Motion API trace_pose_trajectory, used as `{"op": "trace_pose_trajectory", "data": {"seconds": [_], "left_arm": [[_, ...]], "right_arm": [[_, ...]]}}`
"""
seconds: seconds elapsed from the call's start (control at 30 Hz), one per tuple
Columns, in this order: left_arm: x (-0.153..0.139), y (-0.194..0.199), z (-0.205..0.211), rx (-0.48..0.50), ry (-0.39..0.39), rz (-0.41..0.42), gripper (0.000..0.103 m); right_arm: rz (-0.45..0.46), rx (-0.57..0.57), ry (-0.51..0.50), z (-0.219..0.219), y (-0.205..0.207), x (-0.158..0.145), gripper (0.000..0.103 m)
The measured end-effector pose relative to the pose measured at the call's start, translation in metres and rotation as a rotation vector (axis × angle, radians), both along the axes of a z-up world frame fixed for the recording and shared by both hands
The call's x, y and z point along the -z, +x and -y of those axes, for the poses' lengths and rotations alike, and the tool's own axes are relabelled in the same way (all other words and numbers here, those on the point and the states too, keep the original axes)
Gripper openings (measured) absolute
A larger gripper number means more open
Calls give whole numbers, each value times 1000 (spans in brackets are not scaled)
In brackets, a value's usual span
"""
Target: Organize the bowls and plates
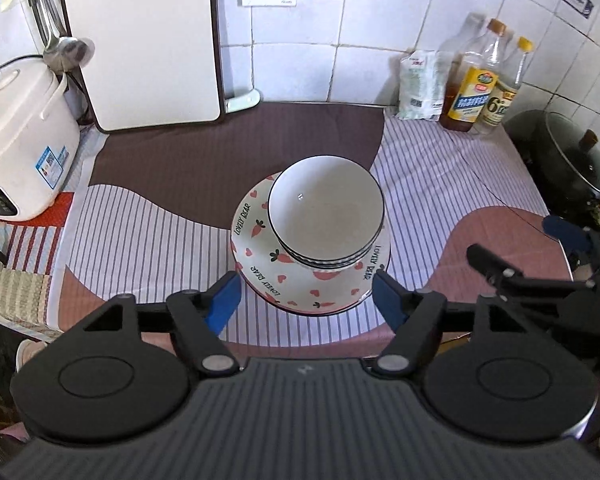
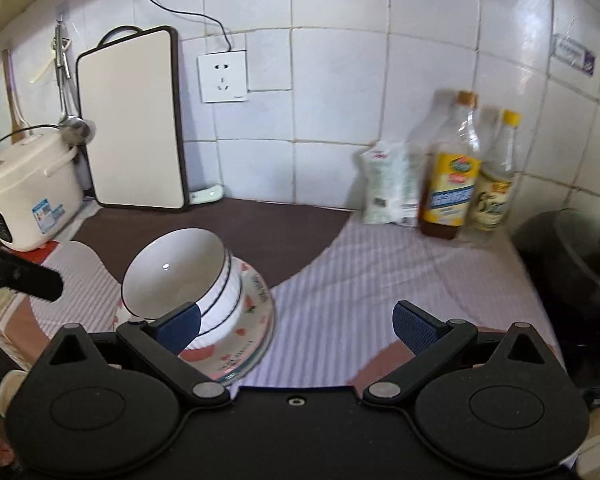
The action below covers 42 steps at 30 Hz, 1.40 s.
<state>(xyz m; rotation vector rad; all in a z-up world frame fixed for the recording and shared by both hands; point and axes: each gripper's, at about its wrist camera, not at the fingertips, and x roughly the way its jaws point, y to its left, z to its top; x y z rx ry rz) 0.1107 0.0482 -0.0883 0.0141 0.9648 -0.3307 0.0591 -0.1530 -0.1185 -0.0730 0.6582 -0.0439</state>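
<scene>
A stack of white bowls with black rims (image 1: pixel 326 210) sits on a stack of plates printed with strawberries and "LOVELY BEAR" (image 1: pixel 300 280), on the patterned mat in the middle of the counter. My left gripper (image 1: pixel 306 300) is open and empty, its blue pads on either side of the plates' near edge, just short of them. In the right wrist view the bowls (image 2: pixel 180 276) and plates (image 2: pixel 240 340) lie at the lower left. My right gripper (image 2: pixel 296 326) is open and empty, to the right of the stack; it also shows in the left wrist view (image 1: pixel 540 256).
A rice cooker (image 1: pixel 16 144) stands at the left and a white cutting board (image 1: pixel 144 44) leans on the tiled wall. Bottles (image 1: pixel 480 80) and a packet (image 1: pixel 420 86) stand at the back right. A lidded black pot (image 1: pixel 572 160) sits at the right.
</scene>
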Motion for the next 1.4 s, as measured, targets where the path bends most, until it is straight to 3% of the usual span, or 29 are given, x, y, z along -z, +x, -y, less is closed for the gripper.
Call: {"op": "trace_pose_trajectory", "data": {"seconds": [0.3,0.7,0.97,1.23,1.4], "left_arm": [[-14,-29,-9,-18,8,67,94],[-20,-70,-15,-35,61,153,95],[-15,-88,-31,-55,13,145,95],[-12,-103,-28,-65,95,214,95],[-14,-112,-29,-55,73,239,95]], "right_arm": [[-89,71,-8,-4,-18,-34,103],[-61,178,26,-6,-67,-63,103],[-49,165,-2,-21,-90,-60,103],[7,187,-48,-34,-109,-59,103],[29,205,-59,-34,-118,-57,103]]}}
